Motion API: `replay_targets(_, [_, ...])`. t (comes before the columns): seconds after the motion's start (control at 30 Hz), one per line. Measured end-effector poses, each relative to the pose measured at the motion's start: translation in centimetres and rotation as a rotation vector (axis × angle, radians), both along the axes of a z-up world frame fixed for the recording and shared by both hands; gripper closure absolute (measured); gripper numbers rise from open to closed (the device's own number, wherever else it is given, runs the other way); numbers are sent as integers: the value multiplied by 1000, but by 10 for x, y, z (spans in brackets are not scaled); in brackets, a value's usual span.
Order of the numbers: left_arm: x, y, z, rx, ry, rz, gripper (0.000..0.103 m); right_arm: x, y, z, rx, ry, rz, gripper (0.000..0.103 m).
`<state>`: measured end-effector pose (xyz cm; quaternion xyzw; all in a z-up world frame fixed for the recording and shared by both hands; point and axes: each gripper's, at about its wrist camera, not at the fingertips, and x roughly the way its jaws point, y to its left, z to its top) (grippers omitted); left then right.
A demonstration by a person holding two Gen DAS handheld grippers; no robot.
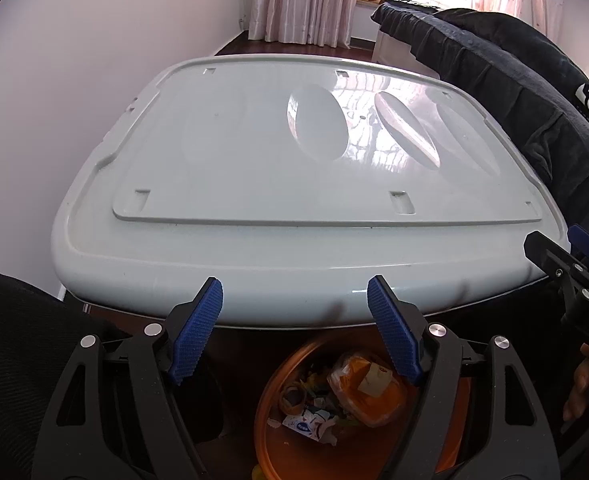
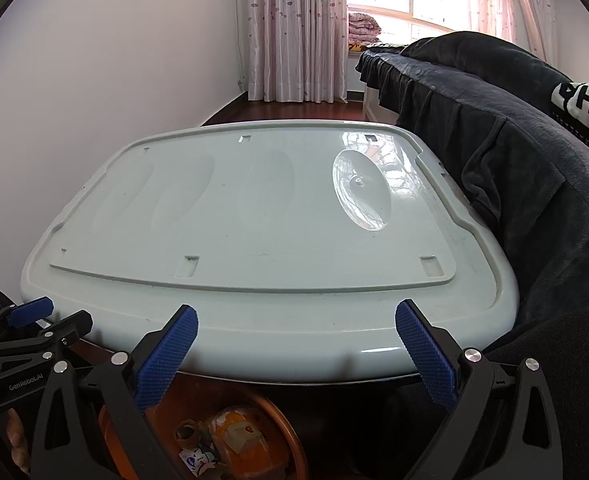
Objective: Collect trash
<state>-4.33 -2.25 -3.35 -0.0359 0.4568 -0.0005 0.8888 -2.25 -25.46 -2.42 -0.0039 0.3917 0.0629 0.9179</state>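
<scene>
Trash: wrappers and orange bag, heaped in orange bin at 6 o'clock, below table's near edge. Left gripper spread wide, empty, above bin mouth; right gripper likewise wide, empty, at 3 o'clock of it. Probably closing stage: nothing loose left on pale table. Next descent best kept clear of table lip. Dark sofa tight along 2 o'clock; open floor toward curtains at 12.

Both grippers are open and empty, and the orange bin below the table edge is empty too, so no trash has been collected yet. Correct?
Not quite. The orange bin already holds trash: wrappers and a crumpled bag, seen in both wrist views. The left gripper and right gripper are indeed open and empty.
</scene>
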Motion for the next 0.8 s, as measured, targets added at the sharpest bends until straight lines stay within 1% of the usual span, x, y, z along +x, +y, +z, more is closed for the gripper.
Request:
replay_targets(0.37, [-1, 2, -1, 1, -1, 18, 30, 0, -1, 0, -9, 6, 2, 5])
replay_targets(0.4, [-1, 3, -1, 1, -4, 21, 28, 0, -1, 0, -9, 6, 2, 5])
replay_targets(0.43, [-1, 3, 0, 3, -6, 27, 21, 0, -1, 0, -9, 6, 2, 5])
replay_targets(0.47, [-2, 4, 1, 5, -12, 35, 10, 0, -1, -1, -10, 7, 3, 5])
replay_targets(0.57, [-5, 7, 4, 15, -40, 58, 10, 0, -1, -1, -14, 10, 3, 5])
replay_targets(0.73, [-4, 11, 2, -9, -27, 66, 10, 1, 0, -3, -16, 17, 5, 5])
replay_targets(0.8, [-5, 12, 3, -25, -35, 61, 10, 1, 0, -4, -19, 16, 6, 5])
